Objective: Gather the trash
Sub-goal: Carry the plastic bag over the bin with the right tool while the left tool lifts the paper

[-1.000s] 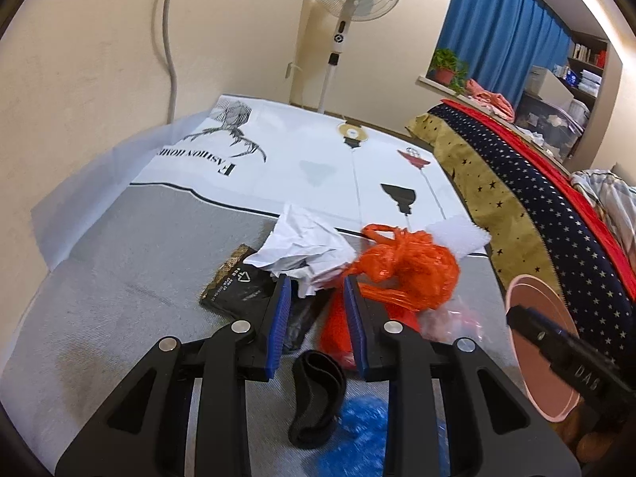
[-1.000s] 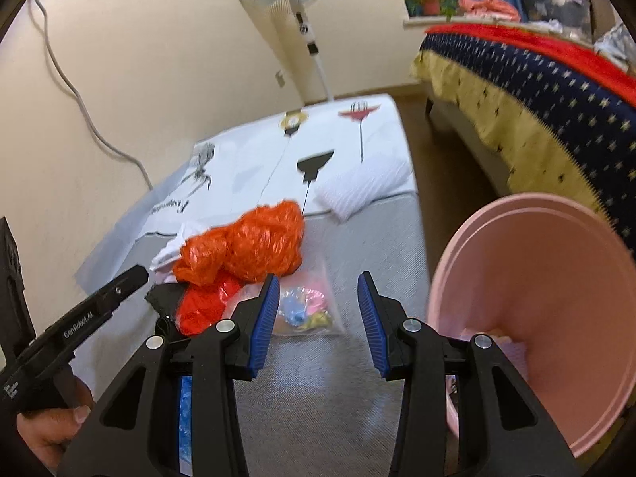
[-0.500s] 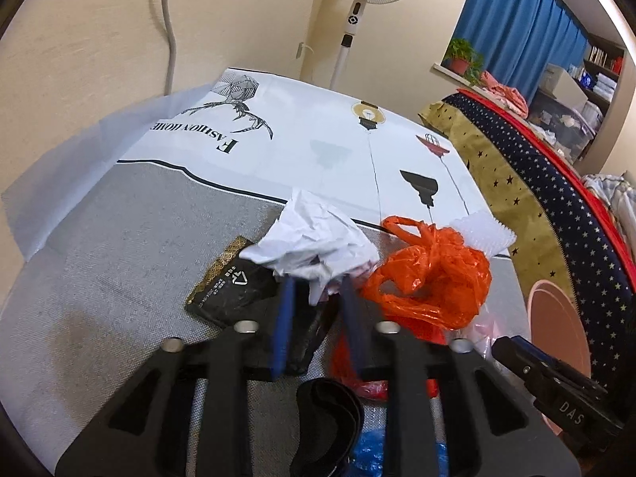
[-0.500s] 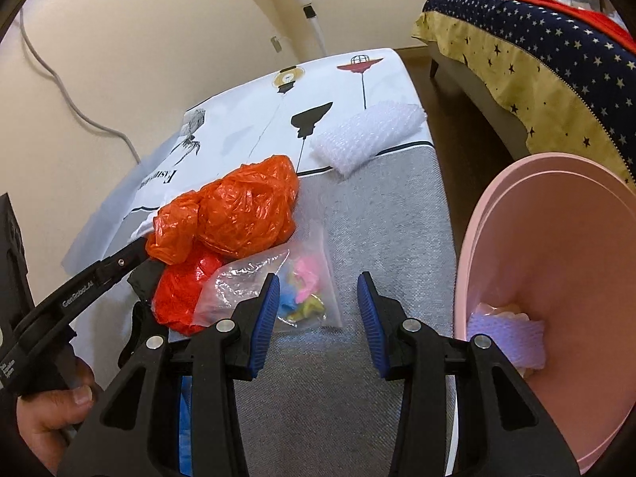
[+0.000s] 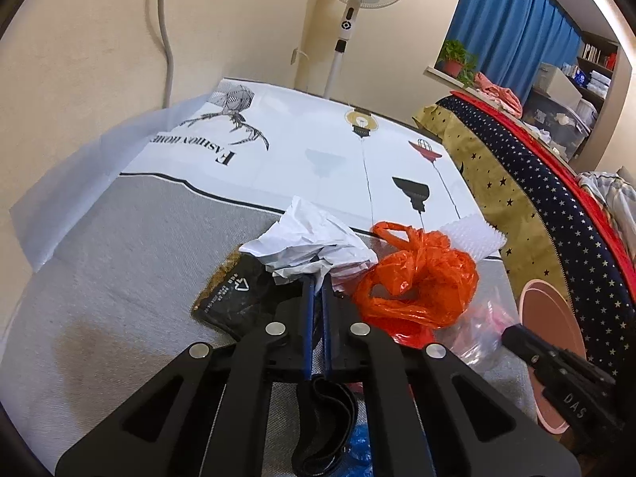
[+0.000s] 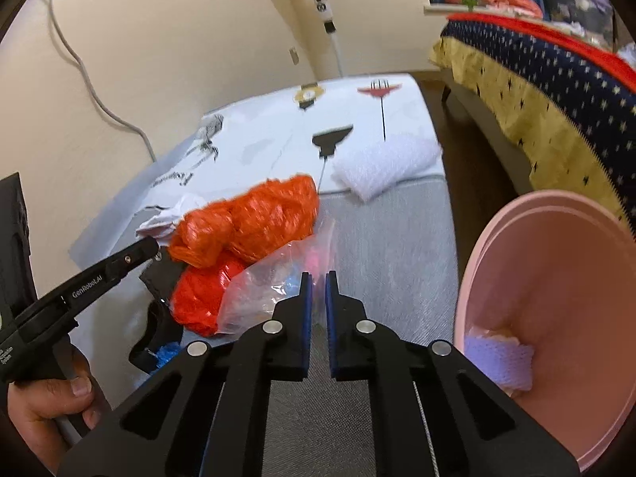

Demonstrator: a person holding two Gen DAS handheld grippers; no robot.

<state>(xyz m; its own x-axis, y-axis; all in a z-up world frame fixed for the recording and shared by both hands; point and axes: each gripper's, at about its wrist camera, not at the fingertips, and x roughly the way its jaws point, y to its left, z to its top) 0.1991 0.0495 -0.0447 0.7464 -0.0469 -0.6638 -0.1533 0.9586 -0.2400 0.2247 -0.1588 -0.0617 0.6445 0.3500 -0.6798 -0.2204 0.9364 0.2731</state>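
The right gripper [image 6: 317,283] has just closed on the clear plastic bag [image 6: 265,286] beside the pink bin [image 6: 556,238]

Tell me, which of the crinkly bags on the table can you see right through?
The clear plastic bag, nearest the pink bin. Colourful bits show through it, while the orange bags beside it are solid colour and hide what's inside.

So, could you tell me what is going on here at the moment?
A person is collecting trash from a mat, a gripper in each hand. The left gripper has just closed on the crumpled white paper. The right gripper has just closed on the clear plastic bag. The orange bag and bubble wrap still lie there; the pink bin waits alongside.
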